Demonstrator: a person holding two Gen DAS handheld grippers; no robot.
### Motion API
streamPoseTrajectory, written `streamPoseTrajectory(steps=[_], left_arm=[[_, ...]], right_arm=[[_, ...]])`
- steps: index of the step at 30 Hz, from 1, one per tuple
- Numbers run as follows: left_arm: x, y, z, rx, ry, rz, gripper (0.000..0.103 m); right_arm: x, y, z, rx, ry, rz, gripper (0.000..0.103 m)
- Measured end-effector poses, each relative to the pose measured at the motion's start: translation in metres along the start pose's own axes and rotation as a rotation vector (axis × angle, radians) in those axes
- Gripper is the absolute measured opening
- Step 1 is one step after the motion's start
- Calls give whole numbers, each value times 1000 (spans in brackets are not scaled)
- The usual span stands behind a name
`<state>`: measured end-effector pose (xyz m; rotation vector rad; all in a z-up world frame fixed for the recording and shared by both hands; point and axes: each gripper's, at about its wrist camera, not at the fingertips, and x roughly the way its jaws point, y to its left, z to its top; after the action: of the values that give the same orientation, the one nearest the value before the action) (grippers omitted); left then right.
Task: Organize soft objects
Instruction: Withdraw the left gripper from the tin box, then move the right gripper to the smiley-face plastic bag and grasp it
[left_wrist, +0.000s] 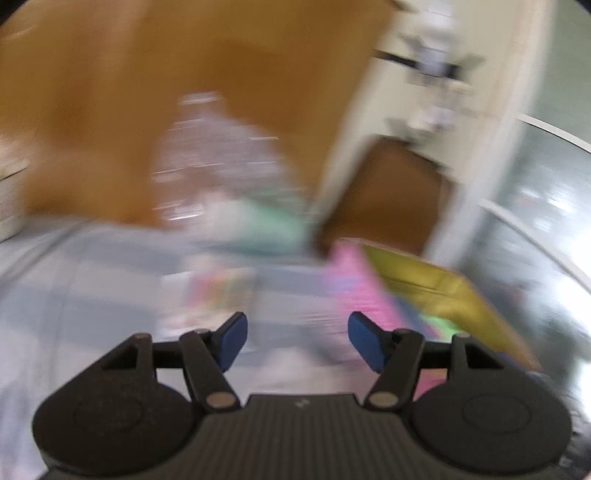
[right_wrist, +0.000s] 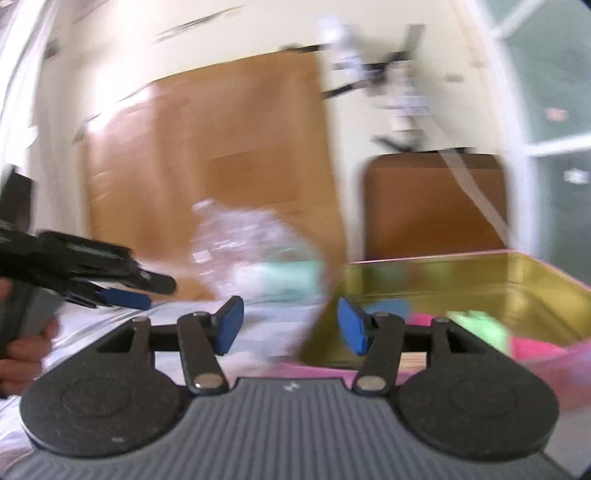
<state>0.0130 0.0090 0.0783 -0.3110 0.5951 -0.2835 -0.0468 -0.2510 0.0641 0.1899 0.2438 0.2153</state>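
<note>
Both views are blurred. My left gripper (left_wrist: 299, 339) is open over a pale bedsheet (left_wrist: 92, 280), with nothing between its blue pads. A pink-rimmed tin (left_wrist: 443, 291) with a gold inside lies to its right, and a small multicoloured object (left_wrist: 221, 291) lies ahead. My right gripper (right_wrist: 290, 325) is also open and empty, at the near left corner of the tin (right_wrist: 480, 273). Green (right_wrist: 476, 325), pink (right_wrist: 535, 349) and blue (right_wrist: 388, 308) soft pieces lie in the tin. The left gripper (right_wrist: 122, 295) shows at the left, held by a hand (right_wrist: 22, 354).
A clear plastic bag (right_wrist: 251, 243) with something mint green (right_wrist: 288, 277) in it stands at the back of the bed, against a brown wooden panel (right_wrist: 221, 147). A smaller brown board (right_wrist: 432, 206), a cream wall and a stand (right_wrist: 399, 96) are behind the tin. Glass panes are at the far right.
</note>
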Motion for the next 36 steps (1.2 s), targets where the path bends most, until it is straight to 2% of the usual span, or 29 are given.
streamPoseTrajectory(steps=[3,6,9,12,14,16,18,22,23,27,33,36], left_arm=[[-5,46,-14,-49,-2,134,62],[-4,74,-25,-74,8,185,62],[4,82,-37,-56,13,182,62],[2,78,-41,-11,-27,154,67],[-1,71,-44,29,-43,145,67],[-6,66,-46,64,-63,136,68],[-8,65,-47,68,-75,127,70],[-8,71,-45,30,-73,106,72],[-8,71,-44,24,-72,103,72],[-7,73,-45,14,-71,102,75],[-9,77,-44,-17,-80,110,77],[-11,81,-44,-40,-86,111,77]], right_arm=[[28,36,-3,-74,94,68,58],[64,59,-6,-166,194,44,56],[116,65,19,-276,328,19,56],[177,52,50,-253,528,-22,58],[228,40,66,-192,726,-29,72],[265,34,67,-157,862,-55,80],[291,33,61,-176,943,-131,80],[315,36,37,-236,1085,-163,80],[316,33,34,-230,1088,-184,89],[313,28,34,-221,1127,-176,90],[285,40,35,-235,1089,-152,69],[273,57,43,-179,1061,-69,55]])
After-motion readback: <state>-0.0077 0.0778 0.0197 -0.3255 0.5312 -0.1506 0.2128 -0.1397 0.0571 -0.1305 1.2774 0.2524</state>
